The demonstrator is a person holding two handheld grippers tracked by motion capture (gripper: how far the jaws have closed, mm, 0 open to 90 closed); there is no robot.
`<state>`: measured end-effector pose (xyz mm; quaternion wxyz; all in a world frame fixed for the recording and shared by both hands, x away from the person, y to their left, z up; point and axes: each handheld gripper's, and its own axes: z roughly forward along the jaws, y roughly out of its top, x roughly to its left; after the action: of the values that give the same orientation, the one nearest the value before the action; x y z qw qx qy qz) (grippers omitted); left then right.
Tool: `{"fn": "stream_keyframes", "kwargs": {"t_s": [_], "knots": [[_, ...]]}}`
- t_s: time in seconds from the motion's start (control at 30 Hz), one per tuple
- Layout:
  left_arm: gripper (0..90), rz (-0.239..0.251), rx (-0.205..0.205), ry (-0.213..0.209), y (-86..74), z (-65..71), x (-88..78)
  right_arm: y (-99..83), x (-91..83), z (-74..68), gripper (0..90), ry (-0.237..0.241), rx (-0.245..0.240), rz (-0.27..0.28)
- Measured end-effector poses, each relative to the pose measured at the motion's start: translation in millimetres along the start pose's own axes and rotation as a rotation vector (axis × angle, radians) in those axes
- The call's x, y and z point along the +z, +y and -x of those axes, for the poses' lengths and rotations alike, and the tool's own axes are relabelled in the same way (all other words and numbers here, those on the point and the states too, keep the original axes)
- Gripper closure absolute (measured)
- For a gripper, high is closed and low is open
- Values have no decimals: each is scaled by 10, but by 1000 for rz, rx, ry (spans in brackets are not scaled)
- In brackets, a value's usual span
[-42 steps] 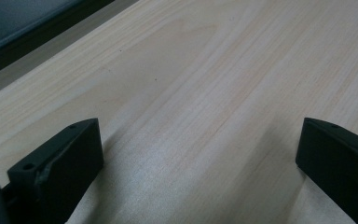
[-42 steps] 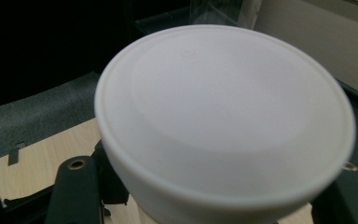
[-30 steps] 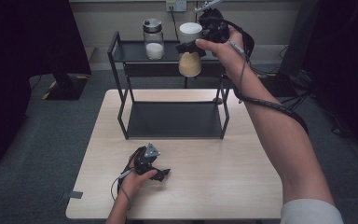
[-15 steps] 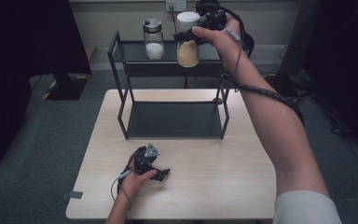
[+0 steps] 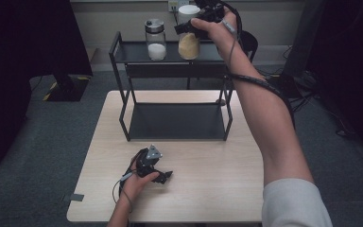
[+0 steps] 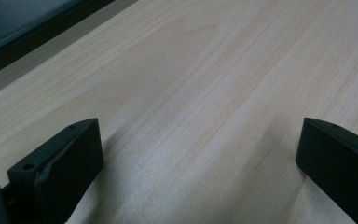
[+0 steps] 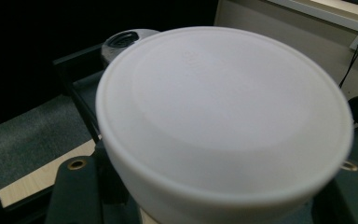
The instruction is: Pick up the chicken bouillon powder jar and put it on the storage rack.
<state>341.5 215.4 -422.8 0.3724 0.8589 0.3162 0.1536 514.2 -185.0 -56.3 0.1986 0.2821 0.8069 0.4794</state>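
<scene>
Overhead, the right claw is clamped around the neck of a jar with a white lid and tan contents, held at the top shelf of a black rack. Just beside it on that shelf stands a second jar with white contents and a metal lid. Well back toward the person, the left claw rests on the pale wooden table; grey carpet lies around it.

From the left claw's camera, its jaws stand wide apart over bare wood grain, holding nothing.

From the right claw's camera, the white lid sits between the jaws, the metal-lidded jar behind it.
</scene>
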Motion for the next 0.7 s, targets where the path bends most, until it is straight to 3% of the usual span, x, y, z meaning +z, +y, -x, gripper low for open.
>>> {"fn": "stream_keyframes", "kwargs": {"t_s": [0.7], "knots": [[0,0,1,-1,0,-1,0,-33,281,123,346,-35,40,-4]]}}
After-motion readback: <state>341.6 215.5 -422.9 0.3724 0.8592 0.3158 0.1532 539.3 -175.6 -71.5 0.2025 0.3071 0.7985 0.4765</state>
